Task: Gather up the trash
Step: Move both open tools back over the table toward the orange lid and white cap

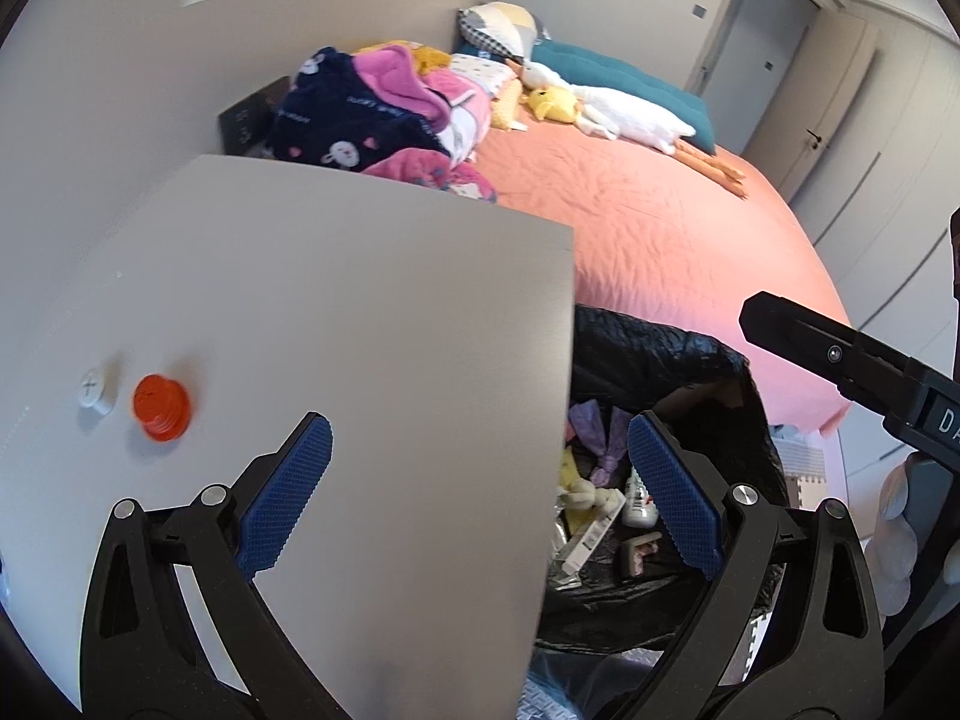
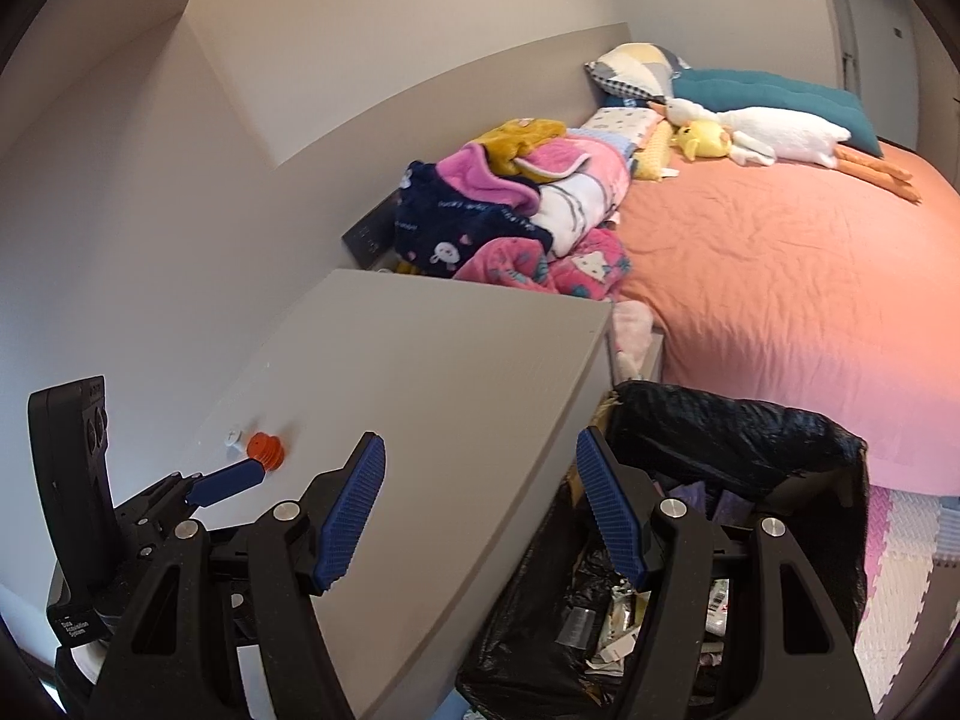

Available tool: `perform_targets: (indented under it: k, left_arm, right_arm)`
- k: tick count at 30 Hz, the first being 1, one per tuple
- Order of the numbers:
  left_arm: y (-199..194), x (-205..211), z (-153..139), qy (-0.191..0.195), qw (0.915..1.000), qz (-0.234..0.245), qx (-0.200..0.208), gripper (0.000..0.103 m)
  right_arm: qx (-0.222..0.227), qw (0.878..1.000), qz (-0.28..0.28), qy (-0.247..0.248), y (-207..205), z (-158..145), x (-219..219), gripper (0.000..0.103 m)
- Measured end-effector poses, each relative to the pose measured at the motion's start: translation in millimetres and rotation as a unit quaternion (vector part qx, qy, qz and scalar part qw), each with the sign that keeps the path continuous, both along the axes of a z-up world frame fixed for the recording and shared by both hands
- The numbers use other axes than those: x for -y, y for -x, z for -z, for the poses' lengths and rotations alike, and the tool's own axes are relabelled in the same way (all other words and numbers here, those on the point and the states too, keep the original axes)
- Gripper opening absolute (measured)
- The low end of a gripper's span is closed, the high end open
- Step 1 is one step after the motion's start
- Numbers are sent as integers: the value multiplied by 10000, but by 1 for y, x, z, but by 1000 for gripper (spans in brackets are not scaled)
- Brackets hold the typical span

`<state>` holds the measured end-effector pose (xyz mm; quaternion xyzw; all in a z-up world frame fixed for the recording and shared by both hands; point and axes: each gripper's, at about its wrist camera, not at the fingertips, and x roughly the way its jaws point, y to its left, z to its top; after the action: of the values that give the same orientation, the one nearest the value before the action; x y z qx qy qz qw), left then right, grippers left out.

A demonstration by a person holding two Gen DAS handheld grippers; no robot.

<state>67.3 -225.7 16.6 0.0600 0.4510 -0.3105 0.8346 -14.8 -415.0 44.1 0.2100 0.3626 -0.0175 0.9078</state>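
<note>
Both grippers, left gripper [image 1: 480,480] and right gripper [image 2: 480,510], hang released and hold nothing. An orange cap [image 1: 161,407] and a white cap [image 1: 96,389] sit together on the grey worktop [image 1: 360,312]. Beside it, a black trash bag [image 2: 720,426] holds wrappers. Printed writing is too blurred to read.

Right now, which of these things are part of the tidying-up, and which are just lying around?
Part of the job:
- orange bottle cap
- white bottle cap
- black bin bag holding trash
- left tongs, right tongs, both open

Just lying around:
- goose plush
- folded blankets
- teal pillow

Bright soft daylight; sharp; heavy fisheye edges.
</note>
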Motion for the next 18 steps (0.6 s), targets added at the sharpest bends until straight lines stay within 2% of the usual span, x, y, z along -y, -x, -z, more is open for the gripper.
perform_targets:
  k: [18]
  left_arm:
    - [-22,-100,16,-77,9932,-1150,-149,96]
  right_arm:
    - [-147,9928,-1186,130,-65,15,-93,67]
